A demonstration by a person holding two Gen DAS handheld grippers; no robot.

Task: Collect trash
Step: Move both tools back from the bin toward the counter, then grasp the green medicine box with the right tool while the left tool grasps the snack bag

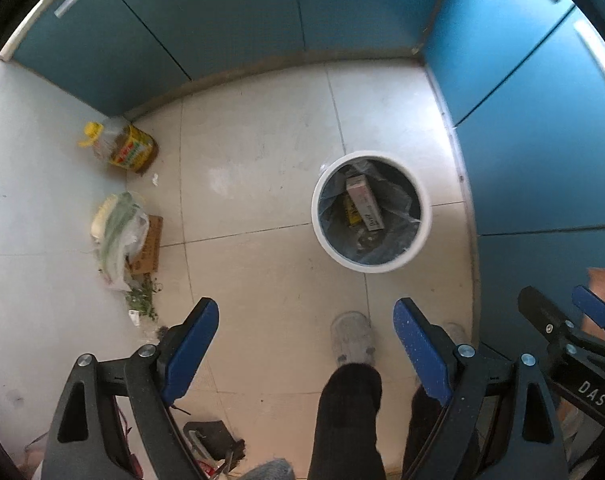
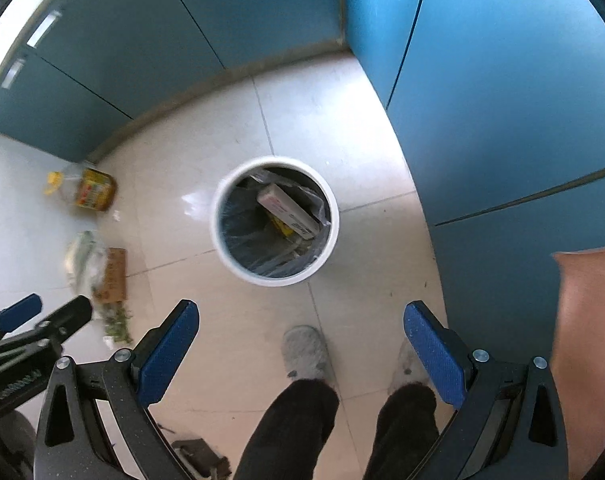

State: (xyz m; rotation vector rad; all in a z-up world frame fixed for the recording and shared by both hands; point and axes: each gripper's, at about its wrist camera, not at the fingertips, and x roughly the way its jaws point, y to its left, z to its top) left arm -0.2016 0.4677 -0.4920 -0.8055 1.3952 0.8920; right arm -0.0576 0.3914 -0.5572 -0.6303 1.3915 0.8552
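- The left gripper (image 1: 306, 316) points down at the tiled floor (image 1: 254, 184), its blue-padded jaws spread wide with nothing between them.
- The right gripper (image 2: 302, 320) likewise hangs over the floor, jaws released and empty; its tip also shows at the right edge of the left wrist view.
- A white round trash bin (image 1: 422, 216) lined with a dark plastic bag stands on the floor near the teal cabinets (image 1: 222, 12).
- Inside the bin lies a long white carton (image 1: 364, 202), tilted, resting on a yellow package (image 1: 351, 212).
- By the wall on the left stands a yellow-capped oil bottle (image 1: 122, 146).
- Just below it, a plastic bag of greens (image 1: 116, 232) lies partly on a flat piece of cardboard (image 1: 150, 248), with loose green scraps (image 1: 142, 300) beside them.
- The person's dark trouser legs (image 1: 348, 416) and grey slippers (image 1: 352, 338) show between the jaws, short of the bin.
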